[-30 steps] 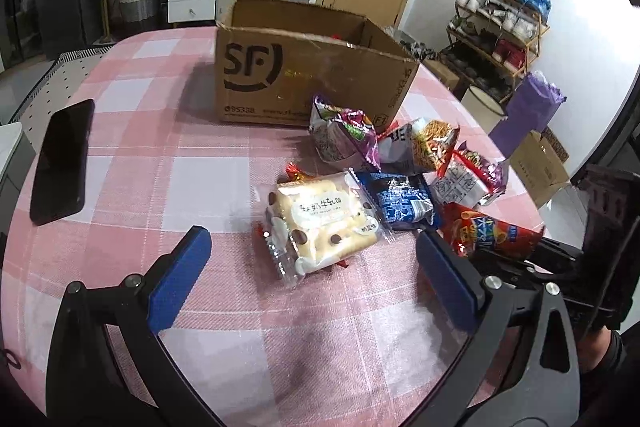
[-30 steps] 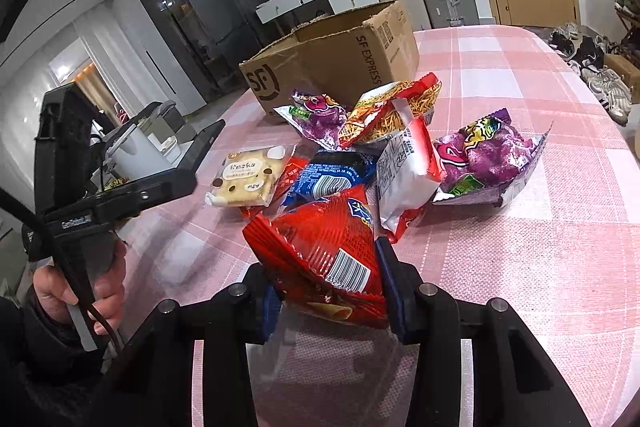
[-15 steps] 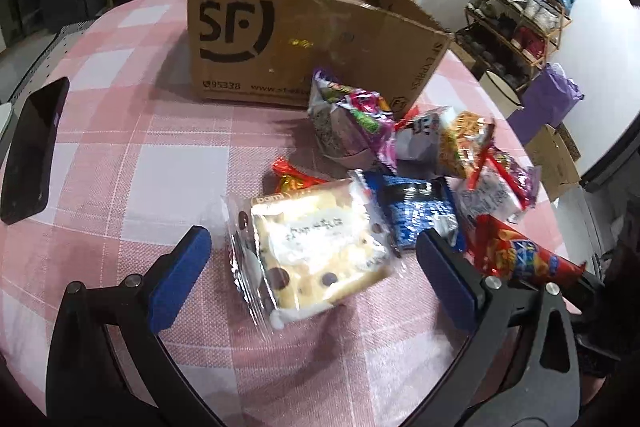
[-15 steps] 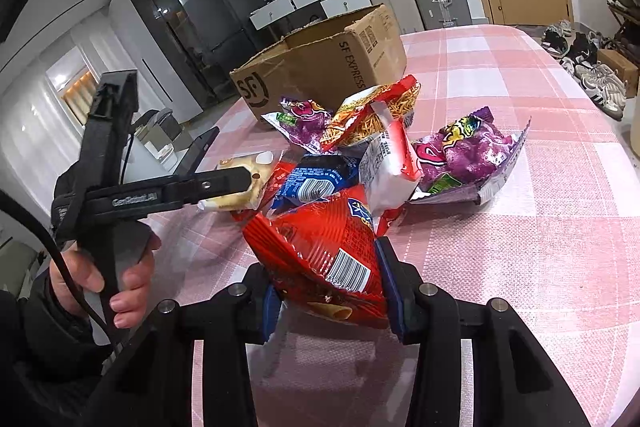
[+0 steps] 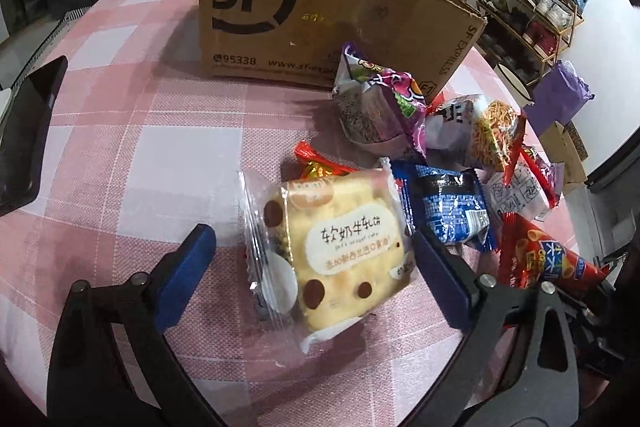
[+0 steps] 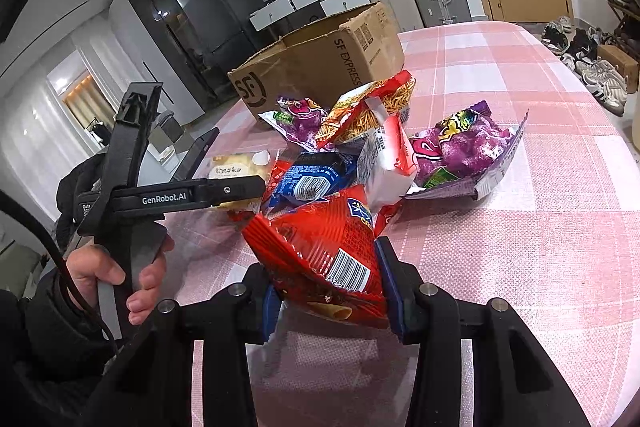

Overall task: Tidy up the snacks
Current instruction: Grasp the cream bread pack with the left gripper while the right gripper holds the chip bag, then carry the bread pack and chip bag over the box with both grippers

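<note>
My left gripper [image 5: 312, 267] is open, its blue pads on either side of a yellow cake packet [image 5: 340, 243] lying on the pink checked tablecloth [image 5: 140, 155]. My right gripper [image 6: 326, 287] is shut on a red snack bag [image 6: 324, 247], which also shows in the left wrist view [image 5: 540, 259]. Behind lie a blue packet [image 5: 448, 207], a purple bag [image 5: 376, 103], a noodle-print bag [image 5: 480, 131] and a white-red packet [image 5: 520, 191]. An open SF cardboard box [image 5: 320, 11] stands at the back. A large purple bag [image 6: 464, 147] lies to the right.
A black phone [image 5: 24, 131] lies at the table's left edge. The left gripper's handle and the hand on it [image 6: 120, 195] are left of the right gripper. Suitcases, drawers and a shoe rack stand beyond the table.
My left gripper has moved forward and down until its pads flank the cake packet. My right gripper still holds the red bag and has barely moved.
</note>
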`<state>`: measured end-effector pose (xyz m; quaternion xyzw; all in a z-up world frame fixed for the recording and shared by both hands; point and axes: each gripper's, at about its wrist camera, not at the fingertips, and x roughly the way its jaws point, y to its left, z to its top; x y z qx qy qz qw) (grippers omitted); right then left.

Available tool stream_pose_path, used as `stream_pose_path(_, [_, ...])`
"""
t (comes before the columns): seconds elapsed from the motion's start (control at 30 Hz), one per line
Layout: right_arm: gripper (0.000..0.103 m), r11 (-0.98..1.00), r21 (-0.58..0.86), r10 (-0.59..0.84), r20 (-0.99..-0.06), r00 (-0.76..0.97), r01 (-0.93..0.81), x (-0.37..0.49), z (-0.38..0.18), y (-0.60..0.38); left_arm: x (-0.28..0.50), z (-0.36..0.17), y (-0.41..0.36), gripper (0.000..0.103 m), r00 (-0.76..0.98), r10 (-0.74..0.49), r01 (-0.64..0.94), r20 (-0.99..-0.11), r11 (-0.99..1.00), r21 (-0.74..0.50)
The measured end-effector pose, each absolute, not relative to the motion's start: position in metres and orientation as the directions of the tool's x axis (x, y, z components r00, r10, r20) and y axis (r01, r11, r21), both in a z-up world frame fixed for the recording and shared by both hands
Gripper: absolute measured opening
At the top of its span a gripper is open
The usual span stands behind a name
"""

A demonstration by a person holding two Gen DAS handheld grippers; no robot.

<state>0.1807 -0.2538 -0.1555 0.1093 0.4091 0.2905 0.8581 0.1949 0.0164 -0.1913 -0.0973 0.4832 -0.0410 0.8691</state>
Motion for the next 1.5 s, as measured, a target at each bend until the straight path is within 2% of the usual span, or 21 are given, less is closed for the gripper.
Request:
stream_pose_path(0.13, [0.043, 0.809, 0.424, 0.586, -0.64, 0.498, -0.407, 0.181, -0.156, -0.253, 0.192, -0.195, 0.017, 0.086, 0.534, -0.148, -0.024, -0.833, 0.982, -0.19])
stream_pose_path(0.2, [0.043, 0.81, 0.423, 0.584, -0.642, 0.496, -0.406, 0.182, -0.157, -0.252, 0.193, -0.194, 0.016, 0.077, 0.538, -0.153, -0.017, -0.829, 0.981, -0.192])
stream_pose_path(0.33, [0.043, 0.812, 0.423, 0.582, -0.644, 0.497, -0.403, 0.181, -0.158, -0.252, 0.186, -0.193, 0.02, 0.072, 0.539, -0.169, -0.012, -0.825, 0.978, -0.208])
stream_pose_path(0.67, [0.043, 0.817, 0.419, 0.575, -0.646, 0.502, -0.397, 0.18, -0.158, -0.253, 0.167, -0.188, 0.023, 0.066, 0.542, -0.183, -0.01, -0.82, 0.974, -0.224])
stream_pose_path(0.93, [0.043, 0.821, 0.416, 0.569, -0.648, 0.506, -0.39, 0.179, -0.158, -0.253, 0.136, -0.191, 0.044, 0.036, 0.53, -0.227, 0.017, -0.817, 0.966, -0.258])
stream_pose_path(1.0, [0.043, 0.823, 0.415, 0.567, -0.649, 0.507, -0.389, 0.178, -0.157, -0.253, 0.133, -0.19, 0.045, 0.012, 0.533, -0.246, 0.025, -0.81, 0.961, -0.275])
stream_pose_path(1.5, [0.043, 0.82, 0.399, 0.57, -0.632, 0.525, -0.41, 0.17, -0.14, -0.252, 0.11, -0.178, 0.059, 0.012, 0.536, -0.269, 0.036, -0.801, 0.954, -0.296])
